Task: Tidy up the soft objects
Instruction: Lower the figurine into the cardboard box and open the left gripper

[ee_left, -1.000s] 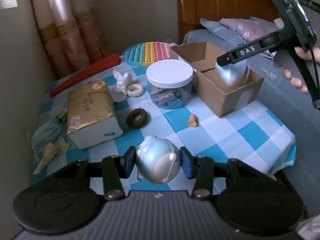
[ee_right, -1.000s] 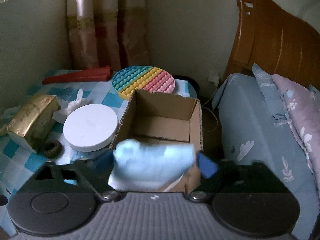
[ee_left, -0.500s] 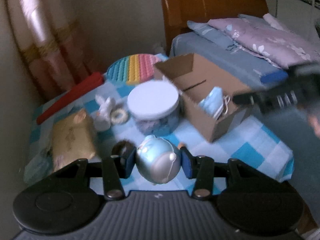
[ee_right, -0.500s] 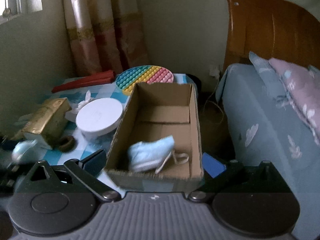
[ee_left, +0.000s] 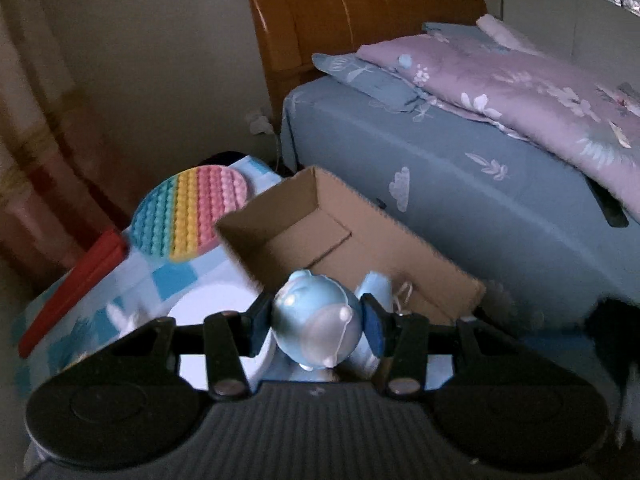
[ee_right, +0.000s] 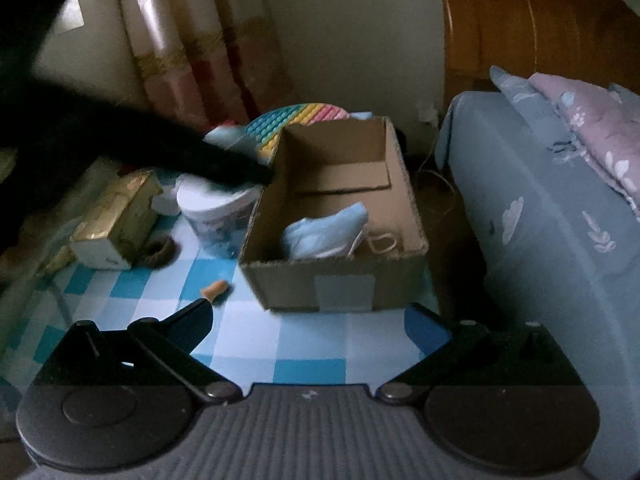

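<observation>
The left gripper has its fingers clamped on either side of a round blue squishy toy, low in the centre of the left wrist frame, carried just short of the cardboard box behind it, probably so the toy can drop inside. The right gripper has its fingers spread apart and empty at the bottom of its frame, back from the box, leaving the opening free. A blue face mask lies inside the box on the checked counter.
</observation>
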Tool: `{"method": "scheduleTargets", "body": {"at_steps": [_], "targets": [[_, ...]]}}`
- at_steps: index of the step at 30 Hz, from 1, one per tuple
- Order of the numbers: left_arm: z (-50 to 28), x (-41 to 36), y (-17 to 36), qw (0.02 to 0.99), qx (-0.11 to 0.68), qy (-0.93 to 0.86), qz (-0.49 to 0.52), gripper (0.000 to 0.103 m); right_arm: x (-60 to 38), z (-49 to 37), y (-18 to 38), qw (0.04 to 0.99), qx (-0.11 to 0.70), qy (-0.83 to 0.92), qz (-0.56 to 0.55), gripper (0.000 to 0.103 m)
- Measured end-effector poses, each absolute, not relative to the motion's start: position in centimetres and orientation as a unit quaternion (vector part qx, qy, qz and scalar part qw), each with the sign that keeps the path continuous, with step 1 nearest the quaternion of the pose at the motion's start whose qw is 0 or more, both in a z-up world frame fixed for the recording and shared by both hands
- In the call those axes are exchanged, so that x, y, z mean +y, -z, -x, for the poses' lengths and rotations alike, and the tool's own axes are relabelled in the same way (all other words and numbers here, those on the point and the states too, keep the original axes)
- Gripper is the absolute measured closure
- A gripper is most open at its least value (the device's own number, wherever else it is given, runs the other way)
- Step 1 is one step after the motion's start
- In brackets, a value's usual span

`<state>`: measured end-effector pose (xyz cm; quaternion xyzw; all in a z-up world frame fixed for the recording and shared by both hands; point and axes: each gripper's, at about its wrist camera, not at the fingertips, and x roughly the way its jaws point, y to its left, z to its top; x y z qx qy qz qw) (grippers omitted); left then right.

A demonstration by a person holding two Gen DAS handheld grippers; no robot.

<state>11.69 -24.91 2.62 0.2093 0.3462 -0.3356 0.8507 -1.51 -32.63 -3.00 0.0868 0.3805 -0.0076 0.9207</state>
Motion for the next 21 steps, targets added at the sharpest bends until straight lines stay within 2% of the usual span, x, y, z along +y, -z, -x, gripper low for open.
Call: {"method": "scheduleTargets", "body": {"at_steps": [5,6,7,9,21], "targets": [[-13.7,-27.4,-2.1,0.851,0.348,0.329,-0.215,0.054,-32.4,1.9,3.1,0.921,0.378,-0.007,-0.092,0.000],[-14.0,-27.8,-2.0,0.850,0.349,0.332,-0.214,0.047,-32.3,1.9,3.1,0.921,0.379,-0.009,-0.092,0.000],[-14.3,-27.9,-1.9,0.849,0.350,0.335,-0.209,0.031,-32.2,2.0,3.2,0.920,0.380,-0.013,-0.090,0.000],[-14.5,-27.9,-2.0,0.852,0.350,0.336,-0.198,0.014,-31.9,2.1,3.2,0.920,0.383,-0.018,-0.084,0.000],[-11.5,-23.1,-4.2,0.868,0.327,0.317,-0.198,0.014,-30.3,3.0,2.8,0.923,0.378,-0.030,-0.071,0.000]]}}
